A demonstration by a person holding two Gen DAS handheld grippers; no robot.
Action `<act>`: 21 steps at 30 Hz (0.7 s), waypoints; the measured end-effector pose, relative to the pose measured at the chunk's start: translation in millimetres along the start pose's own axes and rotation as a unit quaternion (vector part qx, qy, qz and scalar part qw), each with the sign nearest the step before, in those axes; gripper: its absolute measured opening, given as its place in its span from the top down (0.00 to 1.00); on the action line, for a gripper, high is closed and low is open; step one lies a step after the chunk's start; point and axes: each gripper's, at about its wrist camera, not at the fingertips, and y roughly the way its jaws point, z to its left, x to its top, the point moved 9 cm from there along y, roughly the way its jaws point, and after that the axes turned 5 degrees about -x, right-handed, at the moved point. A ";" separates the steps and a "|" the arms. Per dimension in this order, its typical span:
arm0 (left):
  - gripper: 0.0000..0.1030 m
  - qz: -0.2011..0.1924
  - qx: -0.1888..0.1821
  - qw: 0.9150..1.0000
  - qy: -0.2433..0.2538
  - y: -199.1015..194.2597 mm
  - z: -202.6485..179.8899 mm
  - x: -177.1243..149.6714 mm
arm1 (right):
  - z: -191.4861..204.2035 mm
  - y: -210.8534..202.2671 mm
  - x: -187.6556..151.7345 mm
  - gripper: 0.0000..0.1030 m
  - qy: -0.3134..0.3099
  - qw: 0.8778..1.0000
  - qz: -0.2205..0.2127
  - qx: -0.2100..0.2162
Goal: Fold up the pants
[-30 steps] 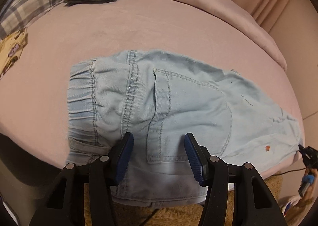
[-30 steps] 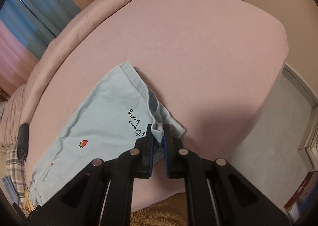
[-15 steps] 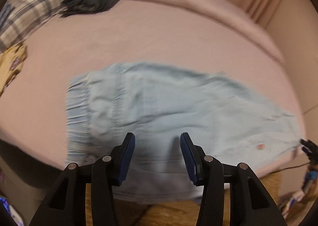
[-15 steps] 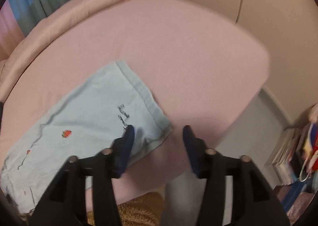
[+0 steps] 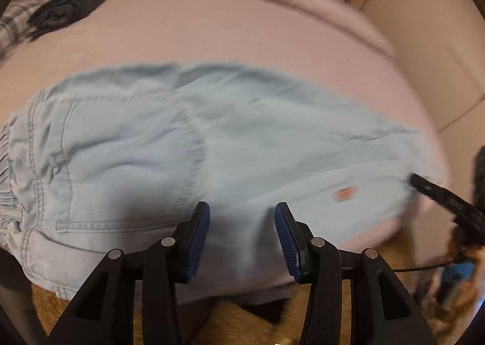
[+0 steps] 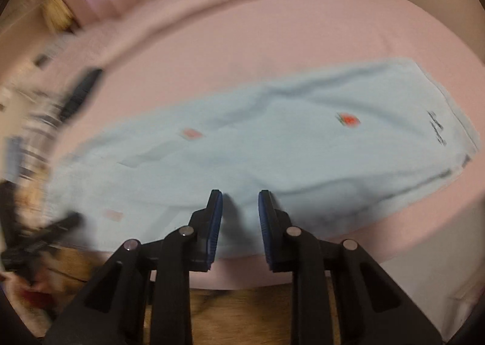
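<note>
the light blue pants (image 5: 188,163) lie flat along the near edge of the pink bed (image 5: 242,32), waistband at the left, hem at the right. the left gripper (image 5: 242,220) and the right gripper (image 6: 240,205) both hover over the near side of the fabric, fingers apart, holding nothing. a dark folded garment (image 5: 71,6) sits near the bed's far left corner.

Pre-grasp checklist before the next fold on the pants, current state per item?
1. left gripper open, holding nothing: ok.
2. right gripper open, holding nothing: ok.
3. pants spread lengthwise on the bed: ok.
4. Near edge fully on the bed: not ok, it hangs over the side.
5. Leg hem lying flat: cannot tell, blurred.
6. Dark folded garment clear of the pants: ok.
</note>
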 end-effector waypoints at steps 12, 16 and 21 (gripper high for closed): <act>0.71 -0.003 -0.009 1.000 -0.010 -16.0 11.8 -12.7 | -71.6 -32.2 -30.5 0.85 0.104 0.994 -0.011 -0.023; 0.71 -0.002 -0.047 0.999 0.014 -24.2 -14.1 -17.1 | -101.1 -46.2 -21.6 0.76 0.134 0.989 -0.051 -0.034; 0.71 0.013 -0.105 0.994 0.027 -17.4 -48.3 -16.3 | -124.3 -57.7 -2.2 0.54 0.176 0.980 -0.085 -0.029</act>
